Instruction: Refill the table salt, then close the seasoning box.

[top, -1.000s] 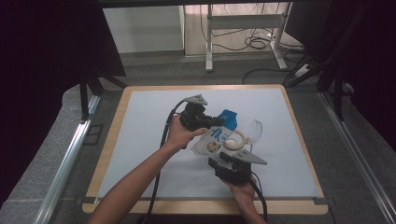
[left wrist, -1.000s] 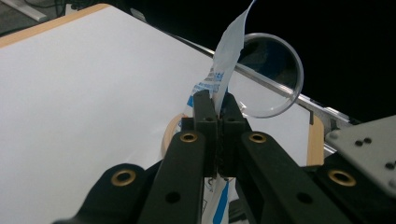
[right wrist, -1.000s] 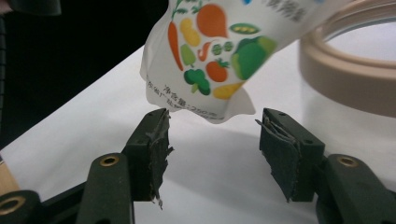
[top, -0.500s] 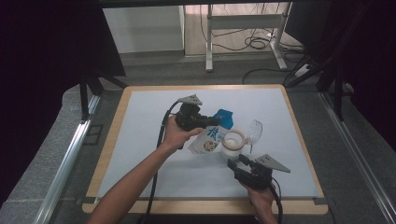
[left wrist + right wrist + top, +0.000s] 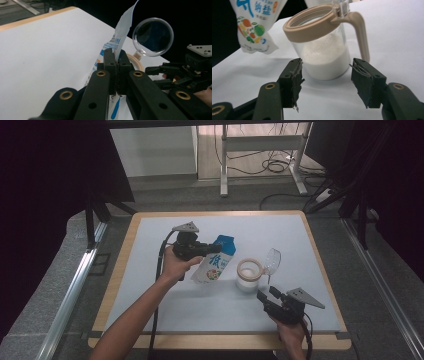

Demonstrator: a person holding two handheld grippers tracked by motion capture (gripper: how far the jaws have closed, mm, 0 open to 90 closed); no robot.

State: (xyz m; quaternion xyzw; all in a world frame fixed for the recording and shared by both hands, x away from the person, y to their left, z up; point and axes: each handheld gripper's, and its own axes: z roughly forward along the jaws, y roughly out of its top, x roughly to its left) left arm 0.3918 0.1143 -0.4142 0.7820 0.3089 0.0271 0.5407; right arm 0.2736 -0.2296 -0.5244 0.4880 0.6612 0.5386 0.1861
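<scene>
The white and blue printed plastic pouch [image 5: 214,262] hangs mid-desk, clamped in your left hand-held gripper [image 5: 115,61]; keep it above the tan-rimmed glass jar [image 5: 249,274]. Your right hand-held gripper [image 5: 325,82] stands apart; steady the jar.

White-blue pouch [image 5: 214,263] lifted, tilted beside open-lidded jar [image 5: 248,275], half-full white powder.

High view above your side, looking forward and down over the whole surface [image 5: 165,305], left gripper view riding close behind your pinched pouch [image 5: 122,32], right gripper view low, near the jar [image 5: 324,50], all three sharing pouch and jar.
</scene>
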